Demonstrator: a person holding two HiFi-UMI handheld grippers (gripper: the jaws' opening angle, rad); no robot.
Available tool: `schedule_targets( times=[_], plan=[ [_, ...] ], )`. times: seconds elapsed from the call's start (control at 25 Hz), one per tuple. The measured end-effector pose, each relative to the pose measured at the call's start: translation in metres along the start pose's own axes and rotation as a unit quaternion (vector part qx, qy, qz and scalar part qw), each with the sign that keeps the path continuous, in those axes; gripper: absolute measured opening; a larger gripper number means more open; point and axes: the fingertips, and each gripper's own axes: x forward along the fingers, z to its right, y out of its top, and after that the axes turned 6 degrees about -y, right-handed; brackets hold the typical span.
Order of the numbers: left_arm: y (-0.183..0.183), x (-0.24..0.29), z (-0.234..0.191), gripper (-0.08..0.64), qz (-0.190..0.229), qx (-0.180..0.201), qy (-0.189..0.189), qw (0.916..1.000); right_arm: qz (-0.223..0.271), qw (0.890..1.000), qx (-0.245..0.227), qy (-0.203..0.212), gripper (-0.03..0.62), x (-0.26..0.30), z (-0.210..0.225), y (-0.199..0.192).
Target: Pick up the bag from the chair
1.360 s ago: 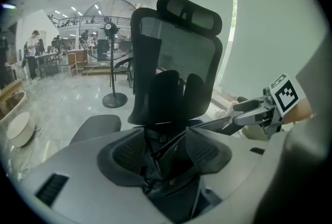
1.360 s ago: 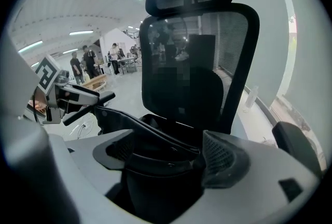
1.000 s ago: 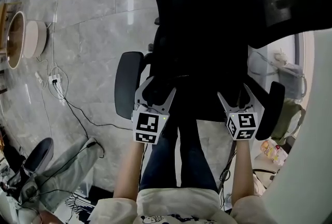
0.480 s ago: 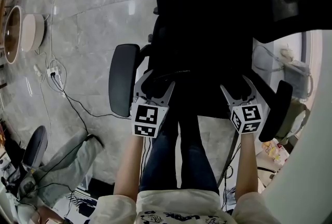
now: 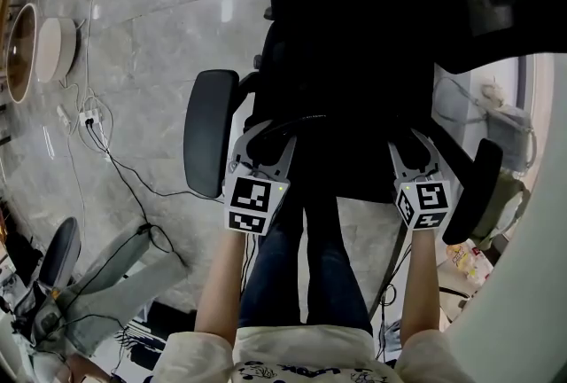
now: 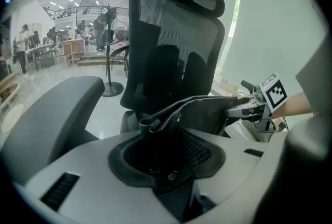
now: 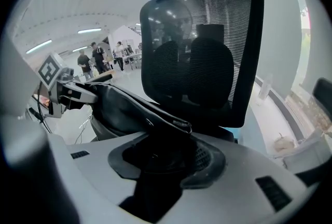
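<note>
Nothing I can read, no words, no numbers: only coded squares on the cube (image 5: 251, 206) of my left tool (image 5: 268, 142) and the cube (image 5: 426, 204) of my right tool (image 5: 413, 149).

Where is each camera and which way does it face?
Head view: on the head, facing steeply down; chair, forearms, legs, left gripper, right gripper.
Left gripper view: on left gripper, facing backrest; jaws shut on black bag.
Right gripper view: on right gripper, facing backrest; jaws shut on black bag.
Shared: each gripper view shows the other gripper.
</note>
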Motion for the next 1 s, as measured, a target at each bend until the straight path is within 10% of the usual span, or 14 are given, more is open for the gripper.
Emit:
schedule_targets(
  times=[1.0],
  plan=[
    [0.035, -0.073, 0.029, 0.060, 0.005, 0.028, -0.016, 0.9995, 0.016, 0.999, 0.000, -0.035, 0.126, -0.078, -0.018, 0.054]
  ],
)
